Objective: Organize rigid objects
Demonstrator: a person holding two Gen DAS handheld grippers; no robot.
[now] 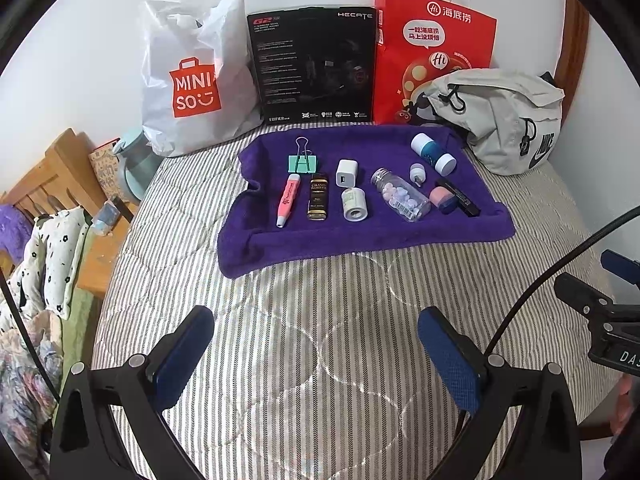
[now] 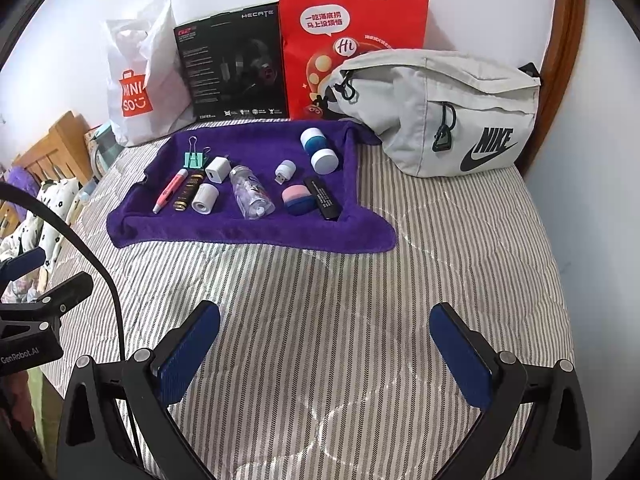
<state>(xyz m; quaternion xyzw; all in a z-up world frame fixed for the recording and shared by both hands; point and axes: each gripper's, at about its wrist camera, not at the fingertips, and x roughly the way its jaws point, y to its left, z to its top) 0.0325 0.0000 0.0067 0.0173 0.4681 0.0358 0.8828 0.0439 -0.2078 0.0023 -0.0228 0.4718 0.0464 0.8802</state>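
Nearest the cameras, the left gripper (image 1: 316, 354) and the right gripper (image 2: 325, 350) both hover over the striped bed cover (image 1: 304, 320), each with its blue-padded fingers spread wide and nothing between them. In the left wrist view the right gripper's black frame shows at the right edge.

Beyond them, a purple towel (image 1: 320, 236) lies flat on the bed with the small rigid things laid out on it, none of them touched by either gripper. Along the towel's near part, from left to right, lie a pink pen (image 1: 286, 199), a dark gold-lettered bottle (image 1: 318, 197), a white cylinder (image 1: 354, 204) on its side, a clear bottle of pills (image 1: 400, 195), a pink and blue rounded case (image 1: 443, 199) and a black stick (image 1: 459, 197) just beside it. Farther back on the towel sit a green binder clip (image 1: 303, 158), a white charger cube (image 1: 346, 173) just behind the white cylinder, a small white USB plug (image 1: 417, 173), and a blue and white canister (image 1: 433, 152) near the far right corner.

Behind the towel, against the white wall, stand a white Miniso bag (image 1: 192, 80), a black headset box (image 1: 316, 64) and a red paper bag (image 1: 432, 48). A grey Nike pouch (image 2: 444, 112) rests on the bed to the right, touching the towel's far corner. A wooden bed frame (image 1: 52, 168) shows at the left.
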